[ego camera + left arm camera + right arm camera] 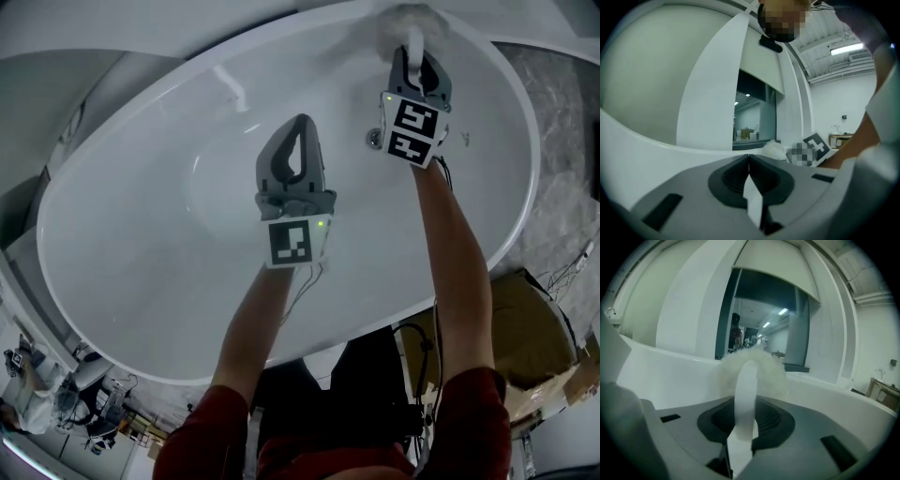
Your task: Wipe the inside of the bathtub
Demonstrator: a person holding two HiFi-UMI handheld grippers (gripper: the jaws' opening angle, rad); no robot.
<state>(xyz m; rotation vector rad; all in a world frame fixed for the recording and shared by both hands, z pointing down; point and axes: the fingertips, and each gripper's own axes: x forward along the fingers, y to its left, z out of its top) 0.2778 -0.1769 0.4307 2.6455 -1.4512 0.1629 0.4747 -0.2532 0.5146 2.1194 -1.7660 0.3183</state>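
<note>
One bathtub [141, 267], one duster [405, 21] (in right gripper [414, 54]), left gripper [300, 122] closed.

A white oval tub [141, 253] is seen filling most of the head view, stretched from the lower left to the upper right, its inside smooth and glossy. A small round metal drain [374, 139] is set in its floor, right of centre in the upper part of the frame. A duster [405, 19] with a fluffy white head is held at the tub's inner wall at the top edge, right of centre. Its flat white handle [415, 42] is clamped between the jaws of the right gripper [414, 58] and is seen upright at mid-frame in the right gripper view.
</note>
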